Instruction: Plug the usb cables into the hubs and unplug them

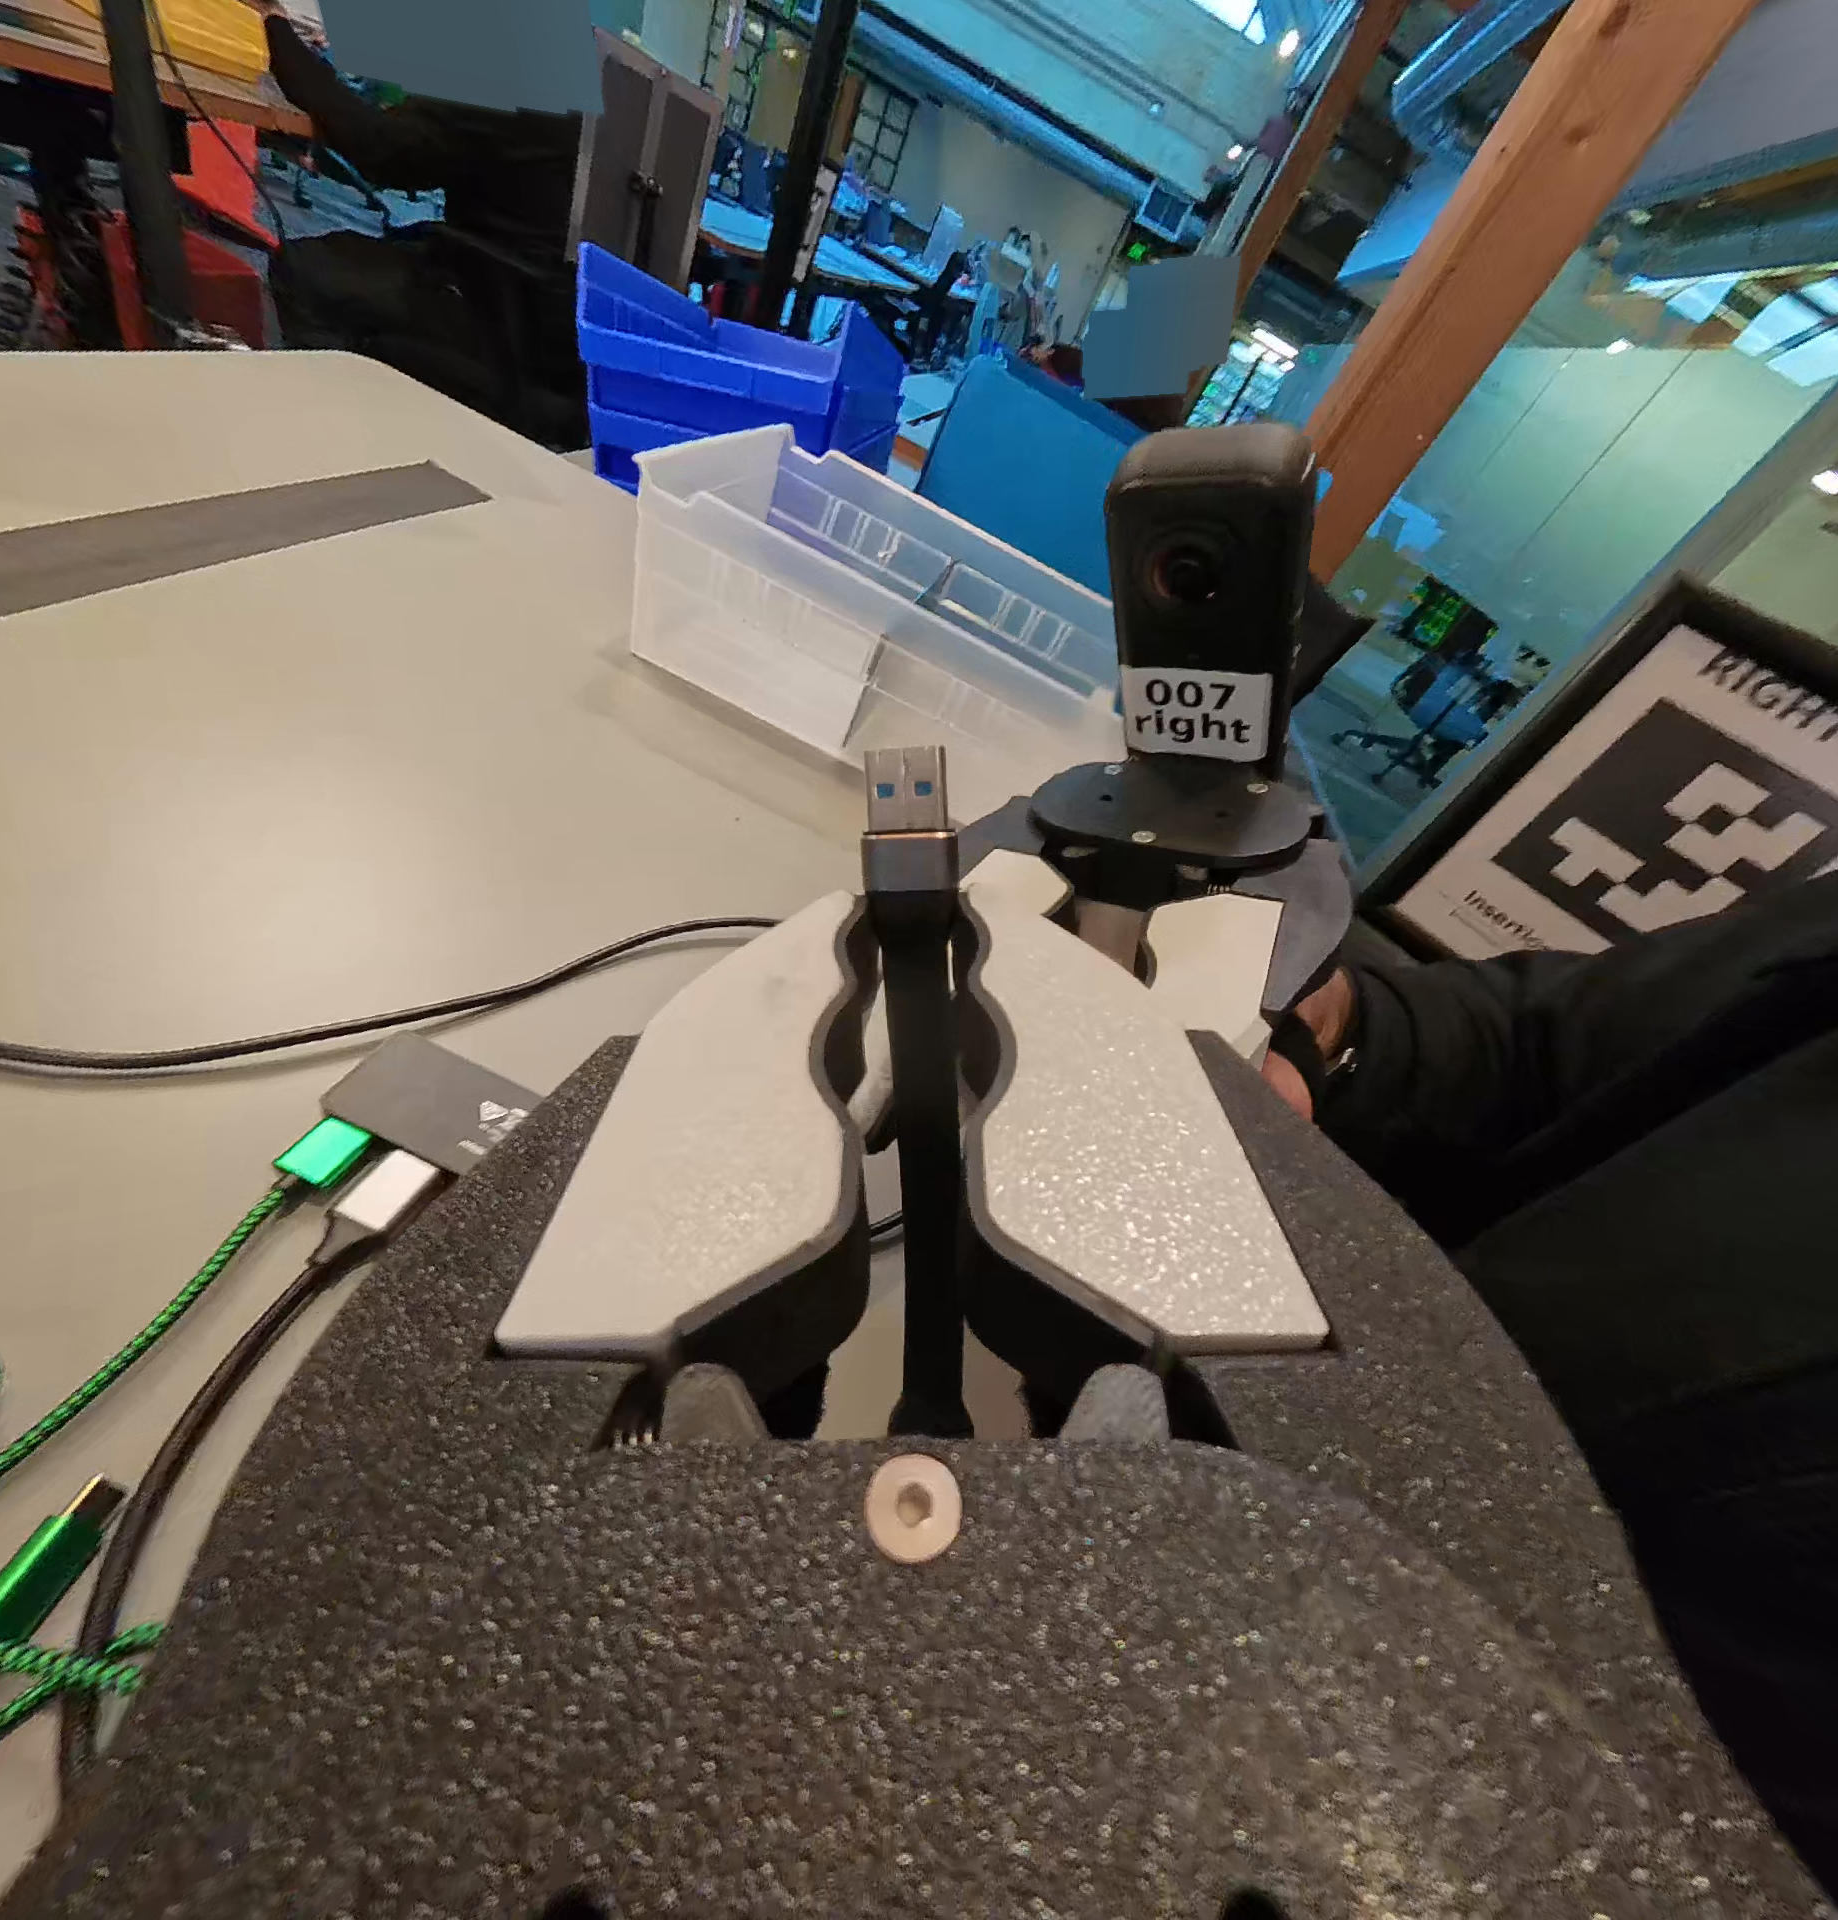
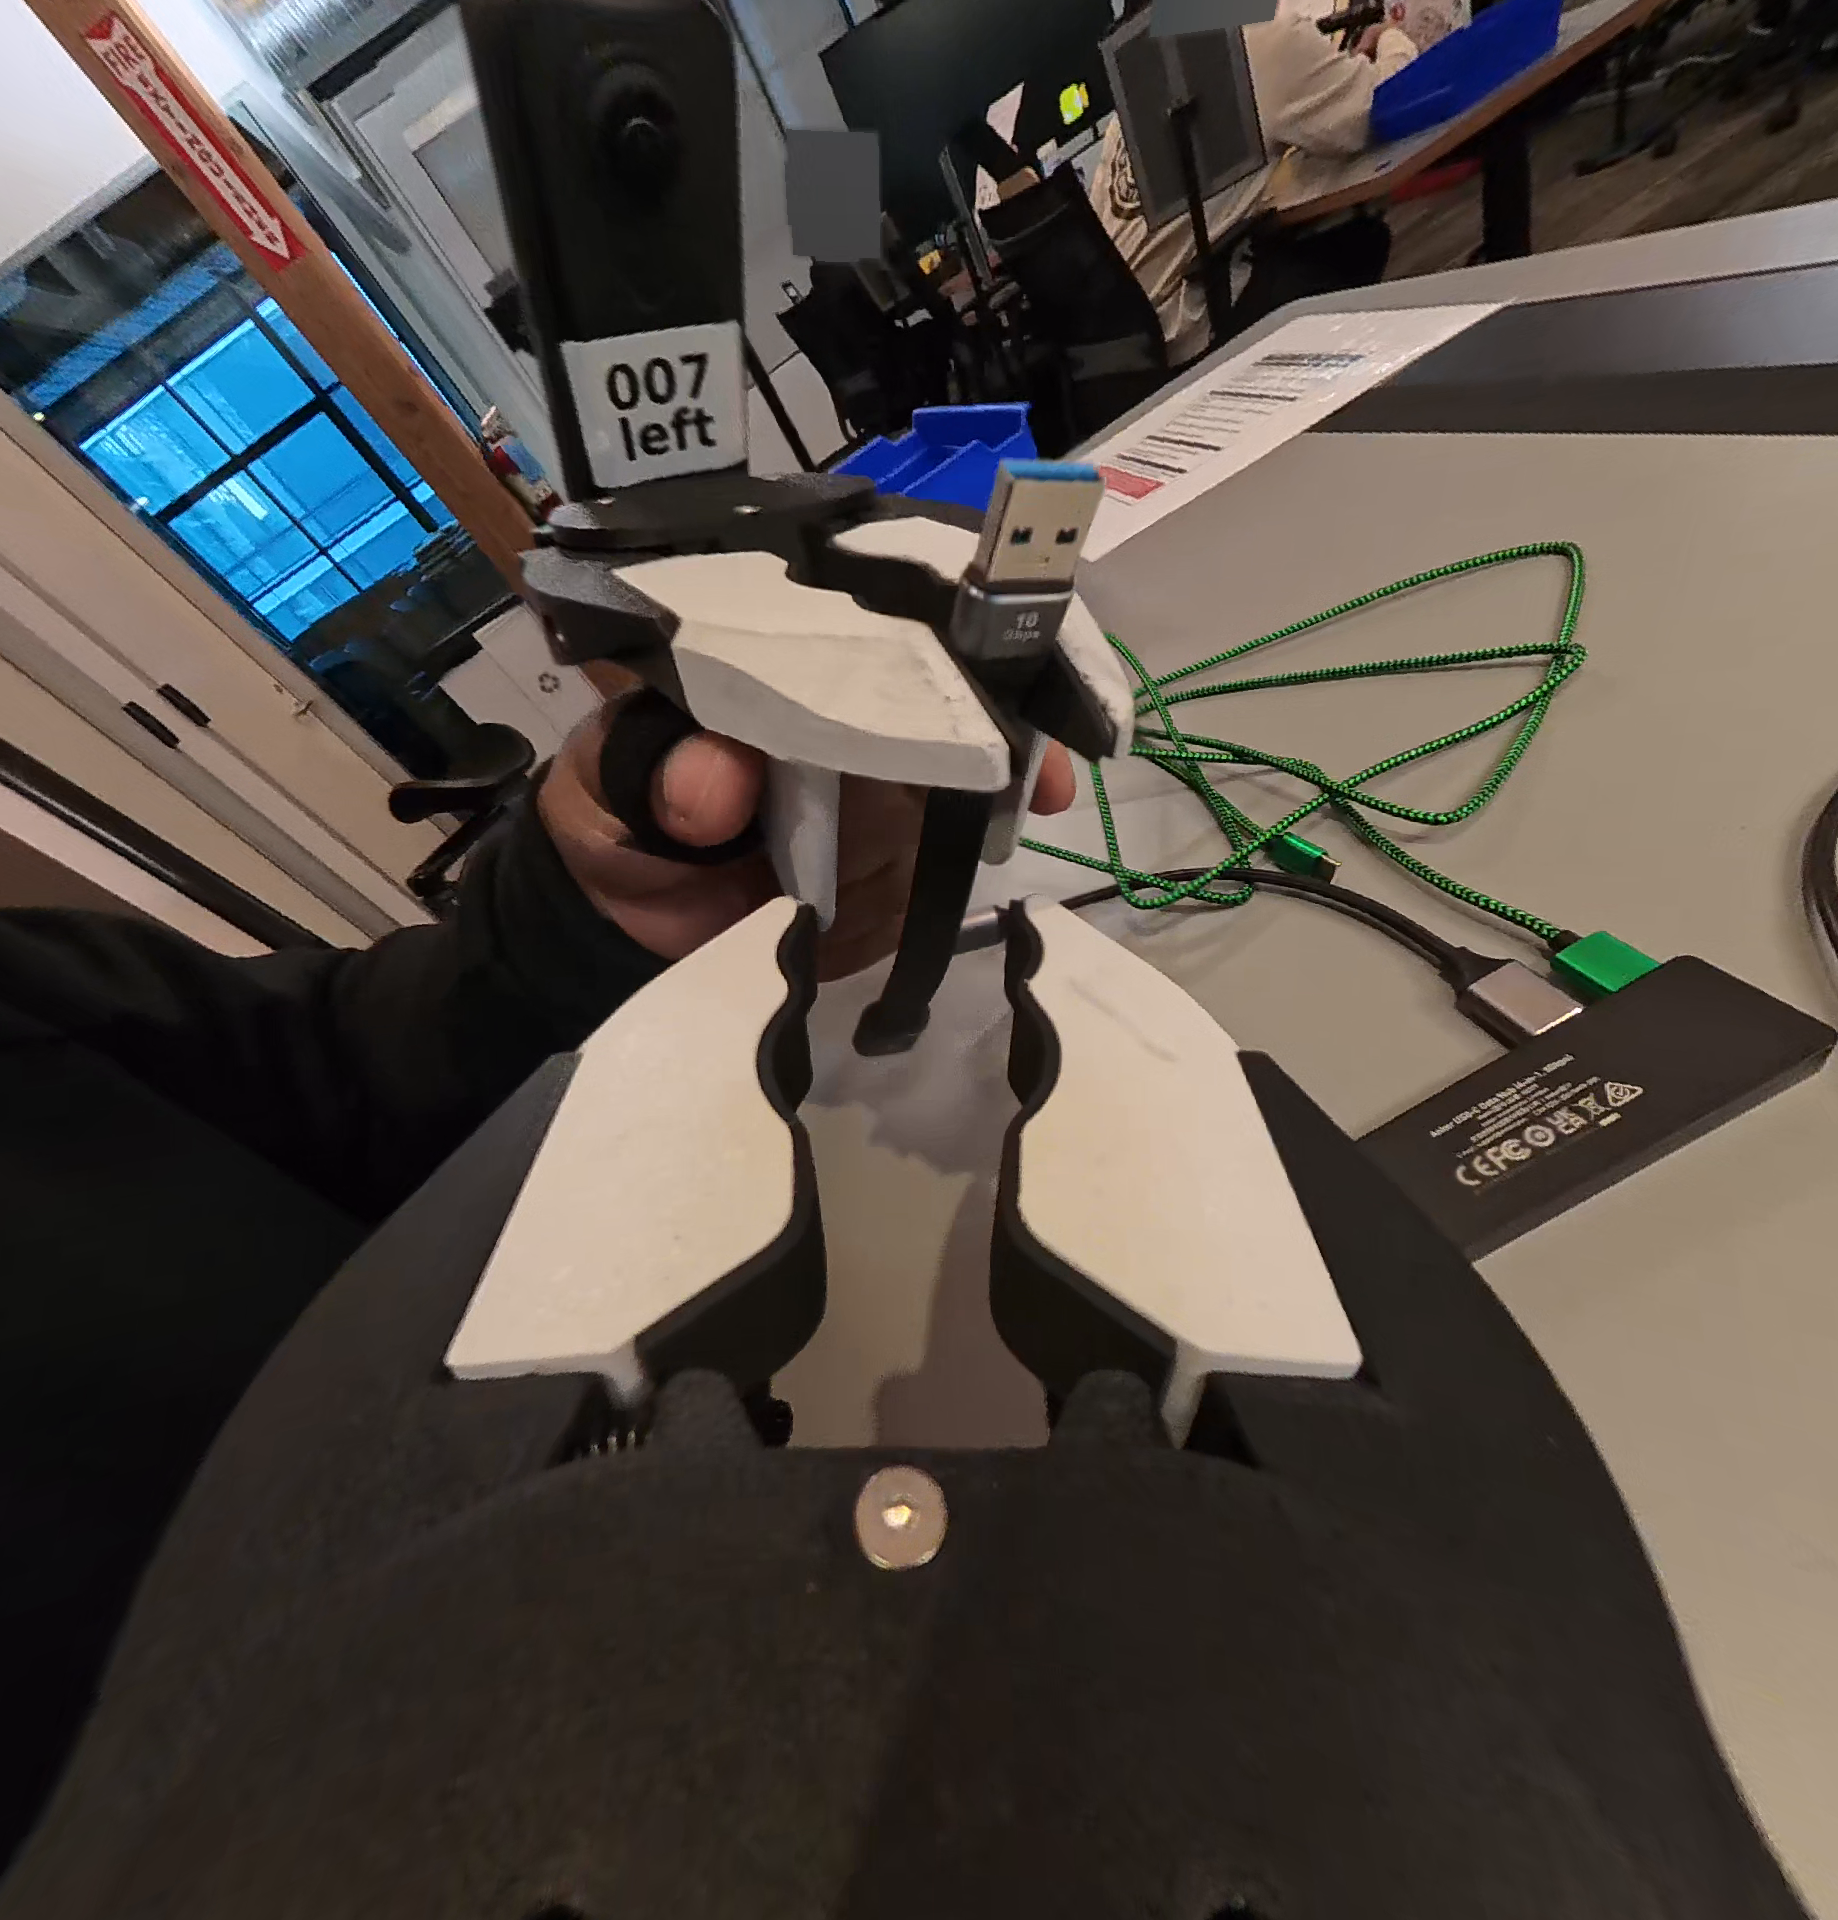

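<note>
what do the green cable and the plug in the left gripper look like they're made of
Green cable: braided fabric sleeve, likely nylon; green-black weave shows. Plug held by the left gripper: bare metal shell, shiny, with blue insert, probably plastic; grey collar looks like matte brushed metal.

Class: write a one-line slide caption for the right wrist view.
Open right gripper faces the left gripper holding a USB plug upright above the hub.
</note>
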Demonstrator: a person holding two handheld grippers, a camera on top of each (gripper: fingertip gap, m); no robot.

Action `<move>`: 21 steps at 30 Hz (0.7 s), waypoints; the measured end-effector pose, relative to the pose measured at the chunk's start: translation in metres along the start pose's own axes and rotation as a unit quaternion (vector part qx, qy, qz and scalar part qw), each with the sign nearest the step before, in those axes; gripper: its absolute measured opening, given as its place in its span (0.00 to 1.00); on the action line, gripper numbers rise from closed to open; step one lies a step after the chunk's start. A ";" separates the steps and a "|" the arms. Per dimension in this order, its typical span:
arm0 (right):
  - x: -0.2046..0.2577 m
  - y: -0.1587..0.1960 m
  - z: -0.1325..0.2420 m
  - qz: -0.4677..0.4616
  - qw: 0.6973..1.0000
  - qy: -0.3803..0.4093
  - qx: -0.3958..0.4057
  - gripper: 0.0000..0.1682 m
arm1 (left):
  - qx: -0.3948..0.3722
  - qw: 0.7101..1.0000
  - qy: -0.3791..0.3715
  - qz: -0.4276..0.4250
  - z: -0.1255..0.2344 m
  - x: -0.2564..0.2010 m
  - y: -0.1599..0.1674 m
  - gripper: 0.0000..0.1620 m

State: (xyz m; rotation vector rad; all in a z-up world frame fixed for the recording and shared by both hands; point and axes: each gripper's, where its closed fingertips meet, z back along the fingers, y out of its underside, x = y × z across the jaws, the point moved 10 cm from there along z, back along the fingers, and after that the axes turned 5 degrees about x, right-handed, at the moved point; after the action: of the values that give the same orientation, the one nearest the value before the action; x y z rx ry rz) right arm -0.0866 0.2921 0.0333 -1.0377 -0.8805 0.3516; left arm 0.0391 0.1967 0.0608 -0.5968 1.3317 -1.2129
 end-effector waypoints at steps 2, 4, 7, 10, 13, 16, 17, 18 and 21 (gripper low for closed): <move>0.004 0.001 0.003 0.001 1.000 -0.004 -0.006 0.20 | -0.005 1.000 0.026 0.005 -0.001 -0.002 0.000 0.09; 0.006 0.004 0.007 0.006 1.000 -0.004 -0.008 0.21 | -0.006 0.998 0.068 0.011 -0.002 -0.005 0.000 0.09; 0.005 0.009 0.011 -0.005 1.000 -0.006 -0.016 0.21 | -0.006 0.990 0.137 0.015 -0.002 -0.006 0.001 0.08; 0.006 0.010 0.010 -0.019 0.999 -0.034 -0.027 0.20 | 0.006 0.988 0.156 0.017 -0.005 -0.006 0.004 0.08; 0.007 0.011 0.006 -0.011 1.000 -0.017 -0.010 0.14 | 0.016 0.987 0.160 0.015 -0.009 -0.007 0.009 0.09; 0.012 0.011 0.004 -0.001 1.000 -0.029 -0.006 0.06 | 0.008 0.985 0.173 0.023 -0.009 -0.005 0.012 0.09; 0.012 0.011 0.004 0.001 1.000 -0.024 -0.004 0.06 | 0.002 0.984 0.177 0.028 -0.008 -0.004 0.012 0.09; 0.012 0.011 0.005 0.003 1.000 -0.021 -0.002 0.06 | -0.003 0.983 0.181 0.033 -0.006 -0.002 0.013 0.09; 0.013 0.011 0.008 0.002 1.000 -0.012 0.007 0.06 | -0.012 0.981 0.187 0.048 -0.003 0.002 0.014 0.09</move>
State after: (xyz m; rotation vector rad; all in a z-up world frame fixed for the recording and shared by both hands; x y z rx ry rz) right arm -0.0835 0.3104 0.0313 -1.0249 -0.8970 0.3741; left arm 0.0407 0.2005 0.0469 -0.3249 1.6713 -1.2712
